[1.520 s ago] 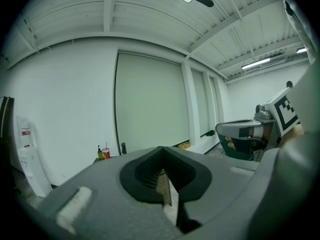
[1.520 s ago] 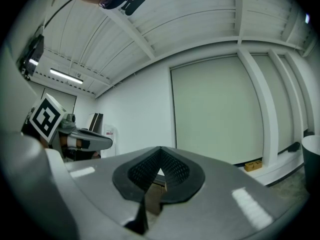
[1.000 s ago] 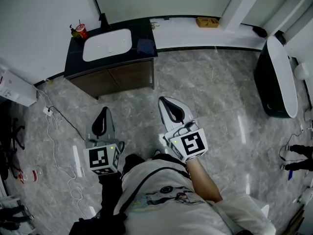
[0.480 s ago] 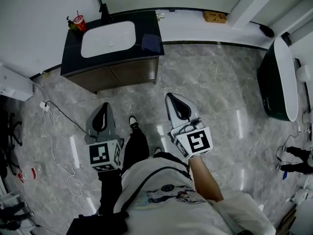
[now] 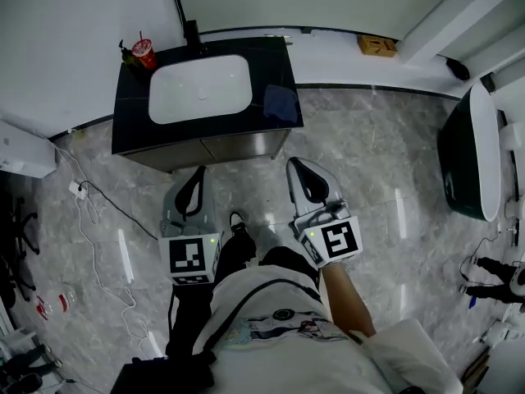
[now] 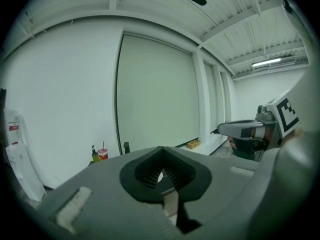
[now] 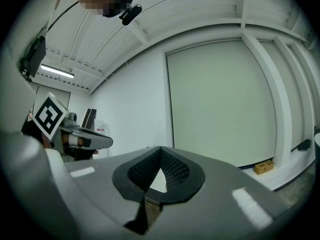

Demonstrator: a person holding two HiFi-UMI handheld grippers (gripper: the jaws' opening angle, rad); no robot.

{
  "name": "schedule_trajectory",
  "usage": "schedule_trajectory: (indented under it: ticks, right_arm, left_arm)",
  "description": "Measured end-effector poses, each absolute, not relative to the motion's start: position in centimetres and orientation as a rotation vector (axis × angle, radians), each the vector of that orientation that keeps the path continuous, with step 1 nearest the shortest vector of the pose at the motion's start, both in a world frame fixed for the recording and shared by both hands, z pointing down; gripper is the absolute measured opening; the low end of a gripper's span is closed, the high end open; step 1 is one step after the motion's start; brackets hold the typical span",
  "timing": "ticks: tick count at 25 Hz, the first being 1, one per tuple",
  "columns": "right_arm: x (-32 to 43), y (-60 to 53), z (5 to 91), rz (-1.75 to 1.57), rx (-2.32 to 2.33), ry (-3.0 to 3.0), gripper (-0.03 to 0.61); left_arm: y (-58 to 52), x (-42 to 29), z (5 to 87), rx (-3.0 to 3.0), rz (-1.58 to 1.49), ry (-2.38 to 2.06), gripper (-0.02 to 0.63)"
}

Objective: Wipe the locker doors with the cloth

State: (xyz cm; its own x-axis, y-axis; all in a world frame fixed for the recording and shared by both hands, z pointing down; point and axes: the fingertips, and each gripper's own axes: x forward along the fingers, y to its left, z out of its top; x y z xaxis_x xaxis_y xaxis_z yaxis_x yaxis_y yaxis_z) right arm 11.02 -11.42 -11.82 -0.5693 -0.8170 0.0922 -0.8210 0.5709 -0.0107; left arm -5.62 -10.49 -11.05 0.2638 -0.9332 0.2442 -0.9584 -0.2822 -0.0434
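Both are shut tight with nothing in them: left gripper (image 5: pixel 194 189) and right gripper (image 5: pixel 302 179), held over the floor (image 5: pixel 377 162) just in front of the counter (image 5: pixel 131 123). The cloth (image 5: pixel 280 103) (dark blue) sits on the counter's right end, beside the sink (image 5: pixel 199 89).

A bathroom — basin (image 5: pixel 199 89) in a black vanity (image 5: pixel 131 127), tub (image 5: pixel 474 150), marble floor (image 5: pixel 369 171).

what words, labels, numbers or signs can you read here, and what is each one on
No text is readable.
left cube, right cube: square code patterns, no words.
cup: print too small.
cardboard box: marks too small.
wall box: red label, blurred.
shirt: print too small.
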Motion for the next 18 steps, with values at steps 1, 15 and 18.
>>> schedule_trajectory:
  ticks: [1,15,18]
  right_arm:
    - [10.4,-12.2,-11.4,0.086,1.408,-2.715,0.005]
    - [11.1,-19.8,-2.9,0.31,1.2,-2.647,0.005]
    - [11.8,-21.7,1.3,0.412,1.155,-2.588,0.005]
  left_arm:
    - [-11.3,-6.0,-10.7,2.4,0.346,-1.802,0.002]
    - [-17.0,-3.3,-4.3,2.264,0.415,-1.762,0.002]
    - [-17.8,-2.3,-1.3,2.202,0.446,-1.712,0.002]
